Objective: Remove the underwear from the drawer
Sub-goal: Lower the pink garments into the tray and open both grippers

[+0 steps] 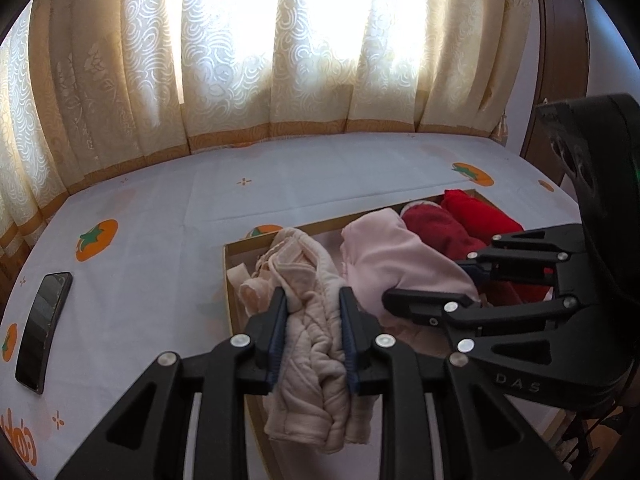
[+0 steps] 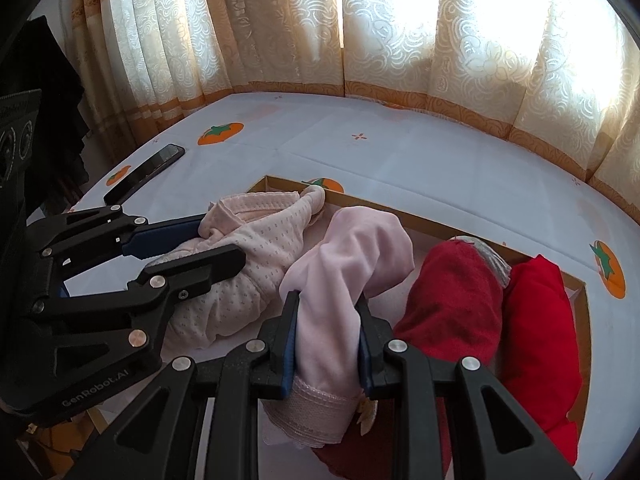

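1. Left gripper [image 1: 313, 334]: clamped on beige underwear [image 1: 308, 380], at the drawer [image 1: 236, 280] left end
2. Right gripper [image 2: 328, 340]: clamped on pink underwear [image 2: 344, 264], mid-drawer
3. Risk: trailing fabric may snag neighbouring red garments [image 2: 460, 296] or tip the light drawer

Strong daylight through sheer curtains [image 1: 224, 52] overexposes the window area, foreground grippers fall dim and backlit, fisheye bending with black vignette at corners, focus fairly sharp.

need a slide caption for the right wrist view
Right tongs clamp pink underwear in the cardboard drawer; left tongs grip the dotted beige piece.
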`<action>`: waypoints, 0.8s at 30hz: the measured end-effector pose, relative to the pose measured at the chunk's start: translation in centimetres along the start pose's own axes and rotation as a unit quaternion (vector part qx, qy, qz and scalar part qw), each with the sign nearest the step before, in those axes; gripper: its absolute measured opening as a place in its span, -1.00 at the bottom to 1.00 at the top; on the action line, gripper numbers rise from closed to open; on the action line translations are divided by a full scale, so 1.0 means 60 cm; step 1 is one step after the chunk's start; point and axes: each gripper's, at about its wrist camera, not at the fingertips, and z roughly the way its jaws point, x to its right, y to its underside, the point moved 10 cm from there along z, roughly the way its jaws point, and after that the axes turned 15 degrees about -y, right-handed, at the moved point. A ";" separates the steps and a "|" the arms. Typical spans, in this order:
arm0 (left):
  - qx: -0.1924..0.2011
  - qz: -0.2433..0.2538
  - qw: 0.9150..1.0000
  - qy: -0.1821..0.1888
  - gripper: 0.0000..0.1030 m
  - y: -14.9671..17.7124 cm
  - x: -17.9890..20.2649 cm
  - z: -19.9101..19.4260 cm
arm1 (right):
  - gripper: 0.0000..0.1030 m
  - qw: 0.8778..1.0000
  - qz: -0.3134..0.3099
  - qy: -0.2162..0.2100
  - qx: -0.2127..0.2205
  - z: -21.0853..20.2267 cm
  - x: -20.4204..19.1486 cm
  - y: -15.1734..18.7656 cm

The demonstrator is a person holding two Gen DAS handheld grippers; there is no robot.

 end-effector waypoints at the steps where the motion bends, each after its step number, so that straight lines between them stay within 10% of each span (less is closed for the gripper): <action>1: 0.000 -0.001 1.000 -0.001 -0.46 0.000 0.000 0.000 | -0.47 1.000 0.001 0.000 0.000 0.000 0.001 0.000; 8: -0.002 -0.005 1.000 -0.006 -0.34 0.002 -0.005 -0.002 | -0.09 1.000 0.012 0.014 0.003 -0.004 0.011 0.001; 24: 0.025 -0.028 0.999 -0.017 0.17 0.000 -0.024 -0.033 | 0.10 0.999 0.005 0.023 0.038 -0.052 0.005 -0.001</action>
